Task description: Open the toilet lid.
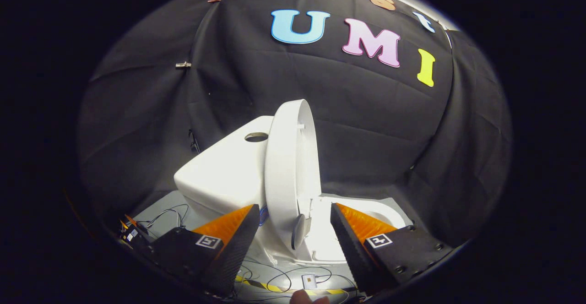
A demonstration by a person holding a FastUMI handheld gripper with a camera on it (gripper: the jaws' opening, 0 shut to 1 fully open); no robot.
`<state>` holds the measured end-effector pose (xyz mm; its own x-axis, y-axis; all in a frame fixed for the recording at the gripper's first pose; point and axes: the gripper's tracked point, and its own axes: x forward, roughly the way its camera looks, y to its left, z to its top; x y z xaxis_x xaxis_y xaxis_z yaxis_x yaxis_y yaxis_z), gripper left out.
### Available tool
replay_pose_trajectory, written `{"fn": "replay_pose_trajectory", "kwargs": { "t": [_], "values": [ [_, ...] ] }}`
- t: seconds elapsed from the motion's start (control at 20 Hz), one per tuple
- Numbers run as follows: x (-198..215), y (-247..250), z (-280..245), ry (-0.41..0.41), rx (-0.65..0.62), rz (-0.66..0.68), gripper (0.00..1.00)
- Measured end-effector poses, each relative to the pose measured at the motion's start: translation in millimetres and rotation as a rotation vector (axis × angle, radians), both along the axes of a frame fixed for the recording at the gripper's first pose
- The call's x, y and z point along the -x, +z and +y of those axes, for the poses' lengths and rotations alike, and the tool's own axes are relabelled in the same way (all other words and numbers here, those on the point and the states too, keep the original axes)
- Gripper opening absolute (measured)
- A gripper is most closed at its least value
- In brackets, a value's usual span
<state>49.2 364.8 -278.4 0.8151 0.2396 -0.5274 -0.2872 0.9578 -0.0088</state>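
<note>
Black cloth wall [366, 125] hangs creased behind everything, pinned with small clips along its upper seam. Pale floor [160, 208] below it, lit from the near side.

White toilet [219, 176] stands on that floor, seen from its side. Tank [229, 162] to the left of the raised lid, with a round hole [256, 137] in its top. Toilet lid [290, 171] is up, standing nearly upright and leaning back against the tank's front; its edge faces the camera. Small grey bumper pad visible low on the lid's inner face. Bowl rim and seat [380, 212] lie flat, exposed, to the right of the lid.

Gripper [295, 230]: fingers spread wide apart, clamped on nothing. Lower part of the lid and the hinge area sit in the gap between them, just ahead of the tips; neither finger touches the lid as far as I can tell.

Loose cables [169, 214] trail over the floor left of the toilet base and below it. Small white box [310, 280] lies near yellow-and-black striped tape [274, 288] on the floor, beneath the fingers. Fingertip of a person [304, 298] shows just under that box.
</note>
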Motion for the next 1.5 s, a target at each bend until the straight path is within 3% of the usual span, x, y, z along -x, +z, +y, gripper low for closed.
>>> {"fn": "replay_pose_trajectory", "kwargs": {
  "t": [1.5],
  "values": [
    [1, 177, -195, -0.153, -0.198, -0.292, 0.98]
  ]
}}
